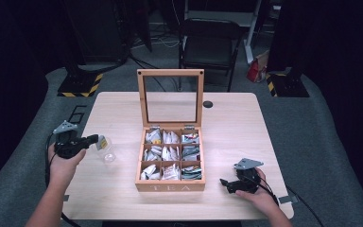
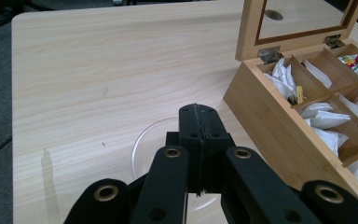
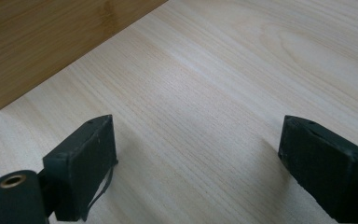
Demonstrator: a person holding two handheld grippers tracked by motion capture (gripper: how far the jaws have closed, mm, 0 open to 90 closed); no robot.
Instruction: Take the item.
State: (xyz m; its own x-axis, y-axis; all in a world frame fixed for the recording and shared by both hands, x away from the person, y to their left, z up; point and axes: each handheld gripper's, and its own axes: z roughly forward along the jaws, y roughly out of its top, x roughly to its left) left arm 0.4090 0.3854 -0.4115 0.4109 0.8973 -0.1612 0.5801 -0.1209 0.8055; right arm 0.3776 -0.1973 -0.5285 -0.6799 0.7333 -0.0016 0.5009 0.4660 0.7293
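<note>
The left hand-held gripper hangs just left of the wooden tea box, its jaws pressed together on what looks like a small tea bag tag; I cannot tell for sure. Directly below it, left of the box, stands a clear glass cup on the tabletop. To do this step well, centre the load over the cup's rim before letting go, and lower slowly so the cup is not knocked. The right hand-held gripper rests near the box's front right corner, jaws apart, holding nothing.
</note>
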